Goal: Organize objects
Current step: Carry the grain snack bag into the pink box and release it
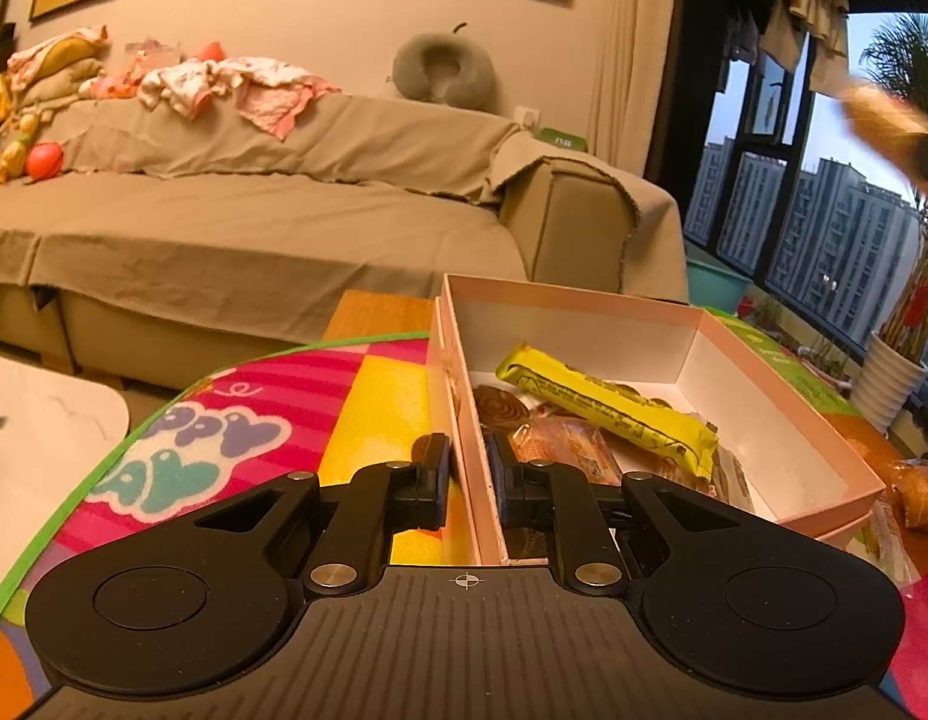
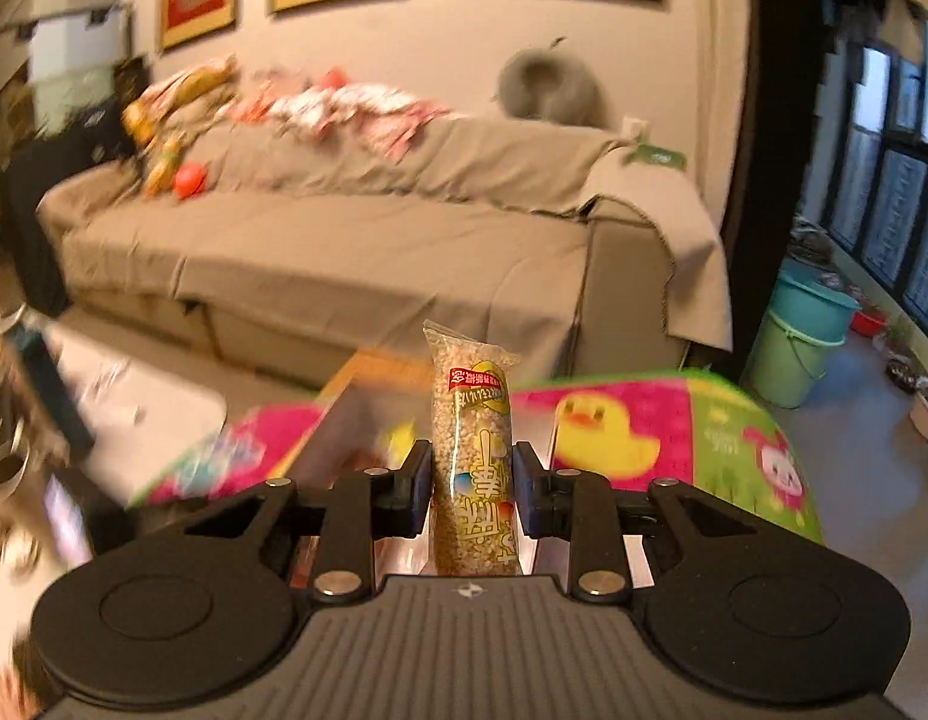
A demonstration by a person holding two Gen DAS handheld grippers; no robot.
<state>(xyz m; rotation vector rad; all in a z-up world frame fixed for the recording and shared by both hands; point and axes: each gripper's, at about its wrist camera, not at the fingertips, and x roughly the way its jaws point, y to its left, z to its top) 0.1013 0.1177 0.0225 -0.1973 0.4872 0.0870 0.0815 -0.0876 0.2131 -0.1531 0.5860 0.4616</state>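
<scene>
Behind everything stretches a sofa [image 1: 254, 222] draped in a tan cover, with crumpled pink and white clothes [image 1: 224, 84] heaped along its back, a grey neck pillow [image 1: 443, 69] propped against the wall above it and an orange ball [image 1: 44, 160] at its far end from the window. Nearer than the sofa lies a bright play mat [image 1: 236, 438] in pink, yellow and green, and on it stands an open pink box [image 1: 782, 420] with white inner walls. Inside the box lies a yellow wrapped bar [image 1: 608, 408], slanting across brown packaged pastries [image 1: 560, 444] and a dark spiral-patterned snack [image 1: 500, 405]. The left gripper [image 1: 467, 474] is nearly closed and straddles the box's side wall, the wall away from the window: one finger stands outside over the mat, the other inside the box, both pressed close to the thin cardboard. Just outside the box on its window side, another wrapped bun [image 1: 920, 492] rests on the mat. The right gripper [image 2: 471, 489] is clamped on a clear-wrapped puffed-grain bar [image 2: 473, 462], held upright between the two fingers, its crimped top rising above the fingertips and its printed label facing the camera. That view is motion-blurred; below the held bar the box shows only as a pale smear on the mat, whose yellow duck panel [image 2: 608, 432] sits beside it. Toward the window, beyond the sofa's armrest, stand stacked teal and green buckets [image 2: 806, 342].
</scene>
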